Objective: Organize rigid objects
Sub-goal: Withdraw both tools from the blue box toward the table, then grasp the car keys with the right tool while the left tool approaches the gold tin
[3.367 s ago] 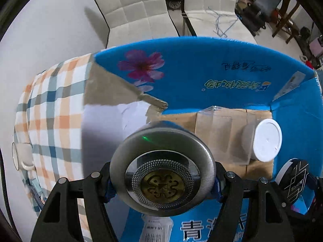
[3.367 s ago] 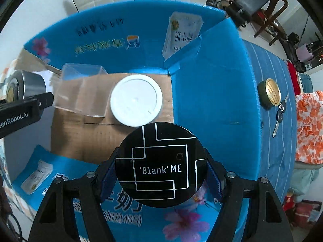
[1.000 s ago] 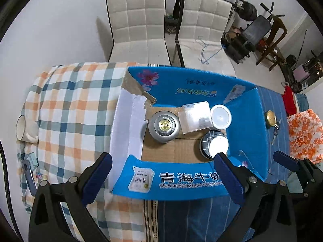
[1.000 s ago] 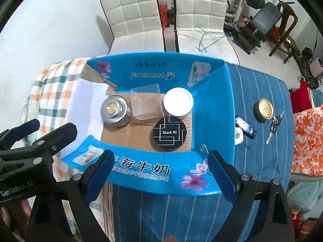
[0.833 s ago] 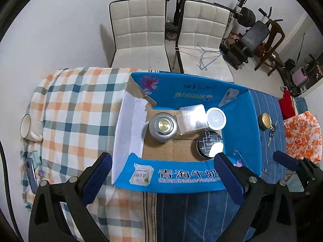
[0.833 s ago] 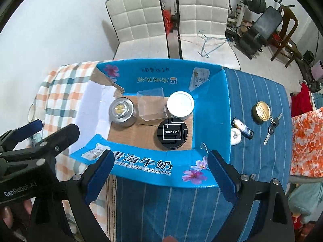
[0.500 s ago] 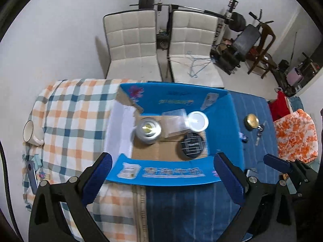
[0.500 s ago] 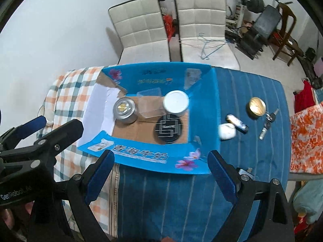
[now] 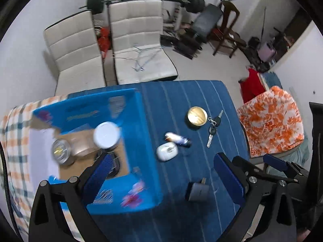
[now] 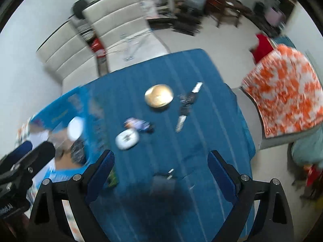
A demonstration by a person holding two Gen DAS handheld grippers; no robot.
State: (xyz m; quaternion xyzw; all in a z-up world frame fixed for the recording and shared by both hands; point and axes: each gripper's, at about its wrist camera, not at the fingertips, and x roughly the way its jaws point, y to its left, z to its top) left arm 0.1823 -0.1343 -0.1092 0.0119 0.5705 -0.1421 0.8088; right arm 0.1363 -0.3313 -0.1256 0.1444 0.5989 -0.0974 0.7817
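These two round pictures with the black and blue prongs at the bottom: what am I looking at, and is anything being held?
No robot here: a person holds a hand tool with two fingers in each hand, and each tool carries a wide-angle camera, hence the round pictures. One picture looks out from the left gripper, the other from the right gripper. Both are open and hold nothing. Below is a table with a blue striped cloth. On it lie a gold round tin, keys, a small white case, a small bottle on its side and a dark flat item, too blurred to name. Beside them, the blue box holds a white-lidded jar and a silver tin.
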